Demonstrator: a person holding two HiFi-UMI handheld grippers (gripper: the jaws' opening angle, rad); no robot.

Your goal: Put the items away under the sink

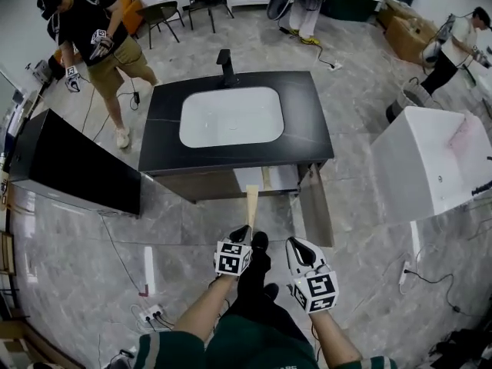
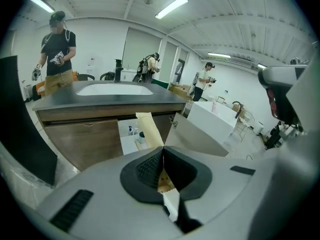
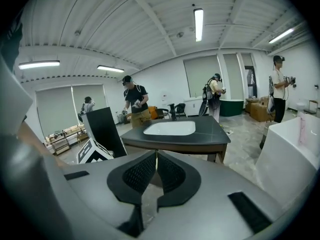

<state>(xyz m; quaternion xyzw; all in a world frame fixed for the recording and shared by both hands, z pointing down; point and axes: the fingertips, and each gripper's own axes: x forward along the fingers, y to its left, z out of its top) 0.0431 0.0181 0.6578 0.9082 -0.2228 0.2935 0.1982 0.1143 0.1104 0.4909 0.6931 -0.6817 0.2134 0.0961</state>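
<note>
Sink cabinet (image 1: 194, 184) w/ door (image 1: 316, 206) open; left gripper (image 1: 244, 231) clamps tan strip (image 1: 252, 201), right gripper (image 1: 297, 244) closed, empty.

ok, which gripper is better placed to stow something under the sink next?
Left gripper: its jaws are shut on a long tan item aimed at the open cabinet. The right gripper has its jaws together on nothing.

Cabinet opening (image 1: 265, 178) under the sink (image 1: 231, 116) gapes free ahead; the swung-out door (image 1: 315, 206) hems its right side, and bottles (image 2: 131, 130) stand on its shelf (image 2: 128, 145).
</note>
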